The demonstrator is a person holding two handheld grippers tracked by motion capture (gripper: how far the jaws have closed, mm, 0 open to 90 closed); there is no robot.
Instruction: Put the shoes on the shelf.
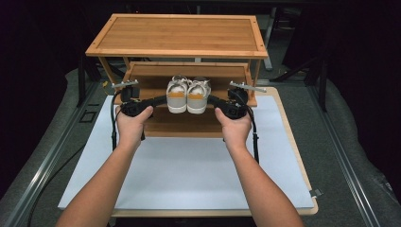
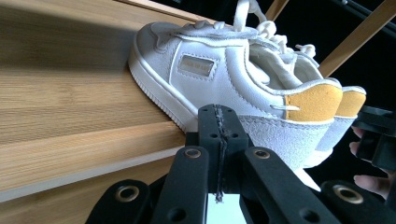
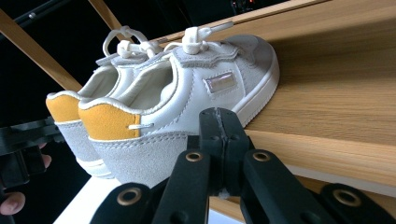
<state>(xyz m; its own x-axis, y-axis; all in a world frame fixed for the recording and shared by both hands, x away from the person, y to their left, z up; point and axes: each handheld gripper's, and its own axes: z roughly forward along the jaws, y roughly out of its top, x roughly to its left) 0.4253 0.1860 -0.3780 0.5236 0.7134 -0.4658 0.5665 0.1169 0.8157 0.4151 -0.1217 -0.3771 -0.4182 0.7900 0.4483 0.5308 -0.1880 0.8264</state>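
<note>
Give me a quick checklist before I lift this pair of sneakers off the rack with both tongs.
1. Left tongs shut, tips against the left sneaker side: ok.
2. Right tongs shut, tips against the right sneaker side: ok.
3. Sneakers side by side, heels toward you: ok.
4. Pair resting on the lower shelf of the rack: ok.
5. Squeeze firm enough to lift both: cannot tell.
6. Top shelf above the pair, lift room: cannot tell.
</note>
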